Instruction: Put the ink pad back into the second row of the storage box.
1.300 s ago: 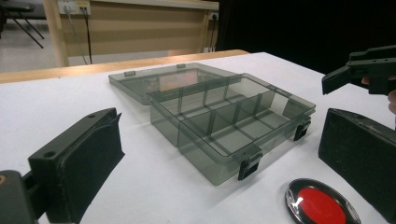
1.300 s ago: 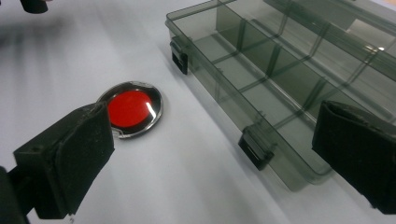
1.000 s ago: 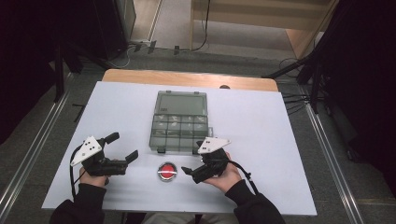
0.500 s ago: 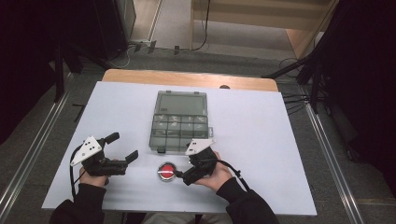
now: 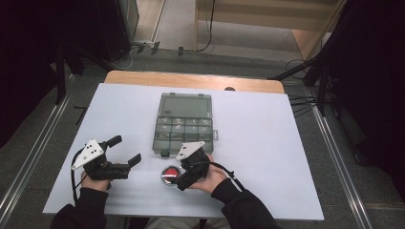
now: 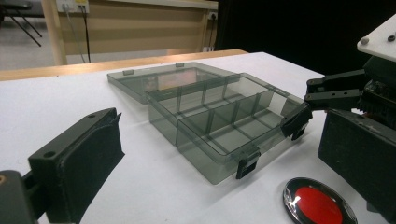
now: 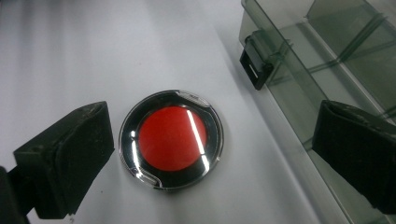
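Disc [image 5: 170, 174] near tabletop's front edge, just before open box [image 5: 184, 130] | right tool [image 5: 180, 183], jaws apart, straddles disc, which is round, no long axis | left tool [image 5: 128, 151], jaws apart, farther toward left edge

The disc [image 7: 171, 138] is red with a shiny silver rim. The box [image 5: 185, 124] beyond it is smoky grey and see-through, with black latches [image 6: 247, 163]. The table [image 5: 267, 143] is white; both grippers' jaws are black.

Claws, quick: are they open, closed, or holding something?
Left claw: open, holding nothing.
Right claw: open, empty, over the red disc.
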Tool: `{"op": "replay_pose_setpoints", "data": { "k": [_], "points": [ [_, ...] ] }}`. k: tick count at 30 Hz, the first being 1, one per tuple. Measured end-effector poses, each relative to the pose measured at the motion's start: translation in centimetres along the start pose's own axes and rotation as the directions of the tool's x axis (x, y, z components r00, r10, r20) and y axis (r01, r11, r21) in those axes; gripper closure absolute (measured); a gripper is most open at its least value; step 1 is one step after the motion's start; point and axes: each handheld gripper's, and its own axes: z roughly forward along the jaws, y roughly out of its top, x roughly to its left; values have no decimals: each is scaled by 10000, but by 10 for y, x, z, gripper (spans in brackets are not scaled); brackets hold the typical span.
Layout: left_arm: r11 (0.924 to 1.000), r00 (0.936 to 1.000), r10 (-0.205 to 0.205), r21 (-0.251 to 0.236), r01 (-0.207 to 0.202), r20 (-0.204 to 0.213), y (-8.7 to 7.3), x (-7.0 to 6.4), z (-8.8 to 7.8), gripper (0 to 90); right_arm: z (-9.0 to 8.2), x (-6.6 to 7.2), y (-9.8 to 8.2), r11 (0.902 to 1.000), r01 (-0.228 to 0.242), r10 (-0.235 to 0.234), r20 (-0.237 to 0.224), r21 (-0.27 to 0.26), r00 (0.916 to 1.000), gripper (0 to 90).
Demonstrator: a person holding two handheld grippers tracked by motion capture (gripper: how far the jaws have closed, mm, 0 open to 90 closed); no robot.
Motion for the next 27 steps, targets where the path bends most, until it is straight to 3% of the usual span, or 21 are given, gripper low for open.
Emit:
{"op": "replay_pose_setpoints", "data": {
  "k": [15, 23, 27],
  "points": [
    [10000, 10000, -27, 19, 27, 30, 0, 0, 0, 0, 18, 7, 2, 9988, 259, -237, -550, 406, 9982, 9],
    [10000, 10000, -42, 26, 42, 50, 0, 0, 0, 0, 21, 10, 2, 9980, 416, -369, -930, 483, 9950, 141],
    [10000, 10000, -18, 43, 18, 50, 0, 0, 0, 0, 23, 12, 1, 9956, 653, -596, -842, 668, 9947, 161]
  ]
}}
